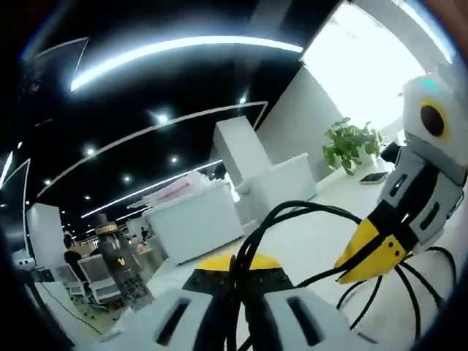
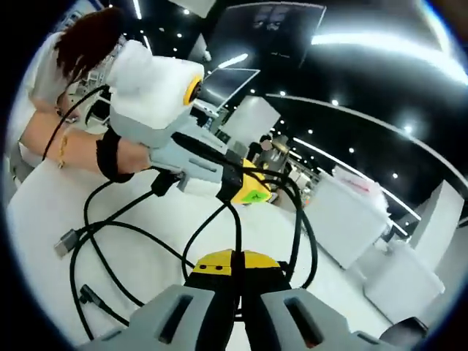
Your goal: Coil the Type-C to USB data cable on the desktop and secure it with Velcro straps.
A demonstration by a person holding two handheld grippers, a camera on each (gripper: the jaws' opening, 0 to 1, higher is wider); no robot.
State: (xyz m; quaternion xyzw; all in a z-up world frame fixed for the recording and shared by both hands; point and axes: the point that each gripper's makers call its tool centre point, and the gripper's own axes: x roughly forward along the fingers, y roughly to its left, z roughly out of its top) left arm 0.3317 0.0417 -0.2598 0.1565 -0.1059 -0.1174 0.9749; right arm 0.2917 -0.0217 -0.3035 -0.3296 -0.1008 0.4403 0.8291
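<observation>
Jaws of the left gripper are pressed together on several strands of the black cable, which run up out of the yellow tips and arch over to the right. Just beyond, the right gripper comes in from the right with its yellow jaws also pinched on the cable, and more loops hang below it toward the white table. In the right gripper view, the right gripper has its jaws closed on a strand that rises straight up from between them; the cable then spreads into loose loops to the left, held above the table, with the flat USB plug pointing left and a smaller plug lower down. Farther off, the left gripper grips the bundle, held by a person's hand wearing a black wrist strap. A potted plant stands far behind in the left gripper view.
</observation>
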